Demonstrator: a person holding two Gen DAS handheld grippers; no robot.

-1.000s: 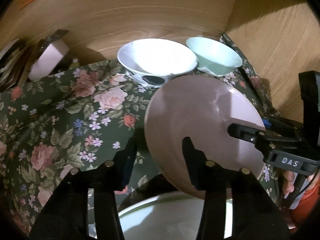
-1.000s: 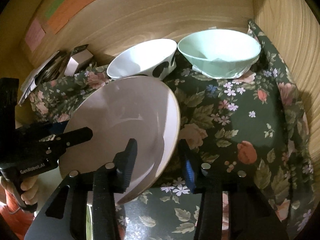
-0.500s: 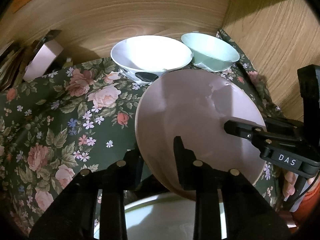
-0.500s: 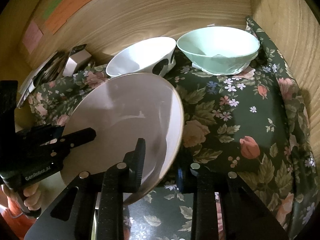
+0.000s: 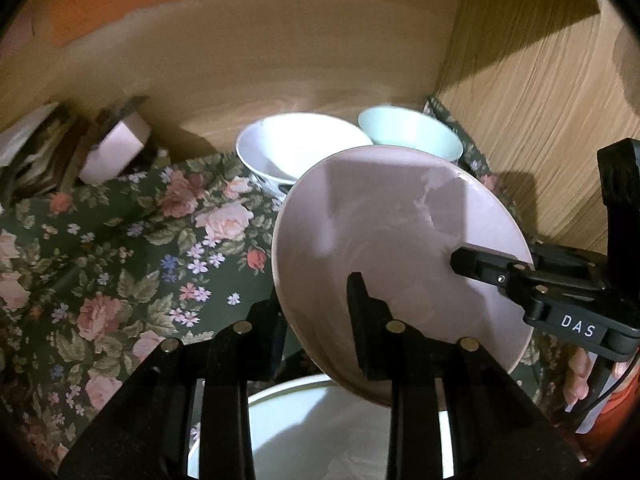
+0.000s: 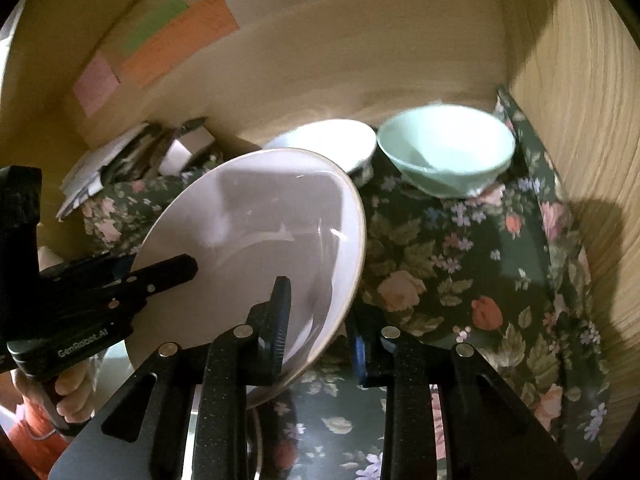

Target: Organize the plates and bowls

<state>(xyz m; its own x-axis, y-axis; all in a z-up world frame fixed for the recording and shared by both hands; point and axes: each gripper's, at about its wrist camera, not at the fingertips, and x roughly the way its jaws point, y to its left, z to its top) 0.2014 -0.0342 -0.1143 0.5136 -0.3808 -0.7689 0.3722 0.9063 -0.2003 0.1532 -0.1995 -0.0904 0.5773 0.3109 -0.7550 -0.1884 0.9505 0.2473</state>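
Two hand-held grippers carry a round, pale pink ceramic plate [image 5: 400, 248] clear of the floral-clothed surface [image 5: 120, 240], higher against the wooden back wall than a second ago, when it sat lower and nearer the cloth. The left hand-held gripper [image 5: 316, 320] is clamped on the plate's near-left rim, one finger over the face and one beneath; the right hand-held gripper [image 6: 320, 320] grips the opposite edge the same way. The plate hangs tilted, touching nothing else. That lift suggests the plate has been picked off a lower dish and is headed for a resting place, probably the open cloth ahead.

From left: a clutter of papers and a small pale box [image 5: 116, 152] sit in the back-left corner. Next comes a white ceramic bowl with dark markings [image 5: 296, 148], upright and apparently empty, though the plate hides part of it. Just beside it, in the back-right corner, stands a mint-green ceramic bowl [image 6: 448, 152], its visible interior empty. Directly below the raised plate lies a large white dish with a thin green rim [image 5: 320, 432], nothing visible in it. Coloured paper notes [image 6: 176, 36] are stuck to the back wall.
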